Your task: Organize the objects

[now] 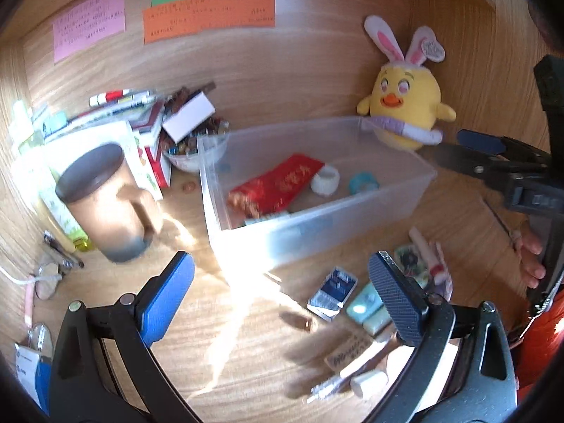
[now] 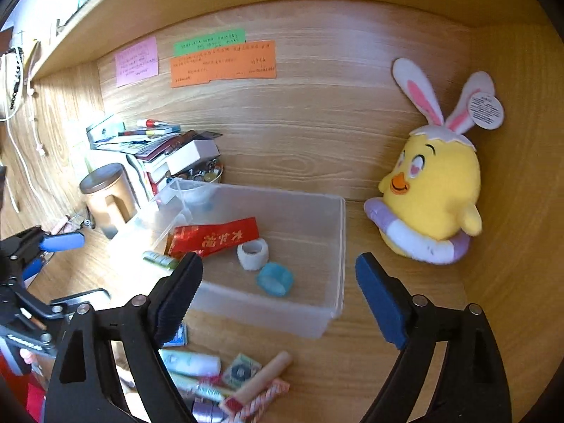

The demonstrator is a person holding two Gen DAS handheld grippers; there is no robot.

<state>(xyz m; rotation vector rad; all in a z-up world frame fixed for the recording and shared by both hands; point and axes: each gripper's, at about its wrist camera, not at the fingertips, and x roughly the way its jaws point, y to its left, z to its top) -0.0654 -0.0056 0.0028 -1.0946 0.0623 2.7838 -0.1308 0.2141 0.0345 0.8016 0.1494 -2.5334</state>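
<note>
A clear plastic bin (image 1: 246, 225) (image 2: 317, 320) stands on the wooden desk. It holds a red packet (image 1: 278, 183) (image 2: 215, 238), a white tape roll (image 1: 326, 179) (image 2: 252, 254) and a blue tape roll (image 1: 363, 183) (image 2: 275, 278). Small items lie in front of it: a blue card pack (image 1: 333, 290), mint erasers (image 1: 366, 308), tubes and sweets (image 2: 246, 384). My left gripper (image 1: 282, 303) is open and empty above the desk before the bin. My right gripper (image 2: 278, 303) is open and empty over the bin's near wall; it also shows in the left wrist view (image 1: 486, 148).
A yellow chick plush (image 1: 405, 105) (image 2: 433, 197) stands at the back right. A brown lidded mug (image 1: 105, 201) (image 2: 105, 194), stacked books with pens (image 1: 123, 112) (image 2: 148, 141) and a bowl of small bits (image 1: 194, 151) sit at the left. Paper notes (image 1: 208, 14) hang on the back wall.
</note>
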